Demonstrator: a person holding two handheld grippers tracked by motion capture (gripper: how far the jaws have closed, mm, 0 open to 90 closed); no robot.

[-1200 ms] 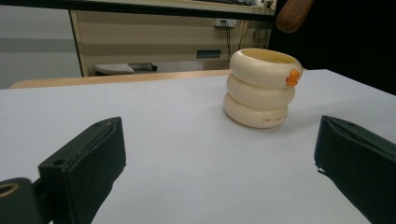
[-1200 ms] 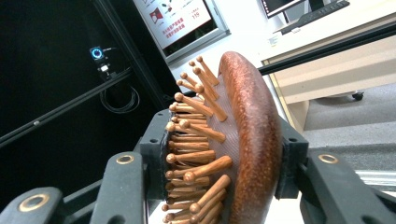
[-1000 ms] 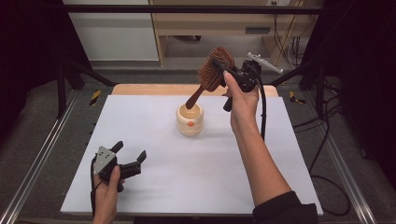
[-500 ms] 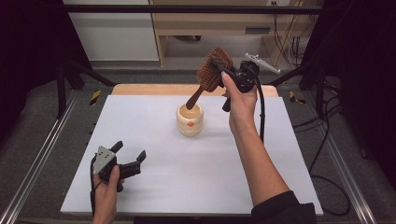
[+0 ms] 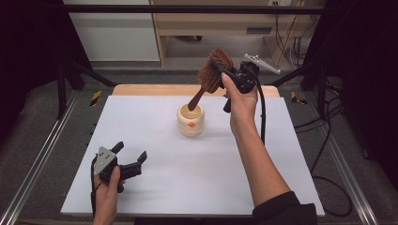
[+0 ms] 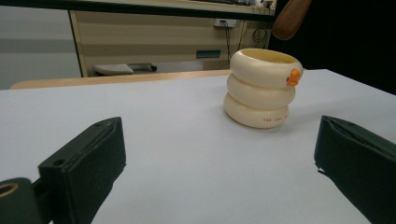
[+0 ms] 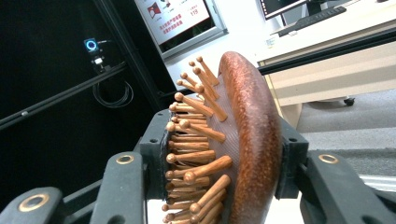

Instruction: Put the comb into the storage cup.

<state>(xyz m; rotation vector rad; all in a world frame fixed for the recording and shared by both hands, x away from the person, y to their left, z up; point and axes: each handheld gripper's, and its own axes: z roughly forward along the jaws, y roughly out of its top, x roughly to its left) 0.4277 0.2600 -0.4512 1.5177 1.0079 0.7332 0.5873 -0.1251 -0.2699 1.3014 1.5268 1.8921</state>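
White table top (image 5: 155,187) on a wooden board, dark curtains at the sides, pale cabinets and cables behind. Wooden paddle hairbrush (image 5: 213,72) raised in the air above the far middle of the table, head up, handle slanting down toward the mouth of a cream ringed cup (image 5: 191,120) with a small orange mark on its side; handle tip just over the rim, whether touching cannot be told. Right gripper (image 5: 224,75) clamped on the brush head, one pad against the bristle pins (image 7: 187,154), the other against the smooth brown back. Left gripper (image 5: 129,157) resting low at the near left corner, well apart from the cup, jaws spread with nothing between them.
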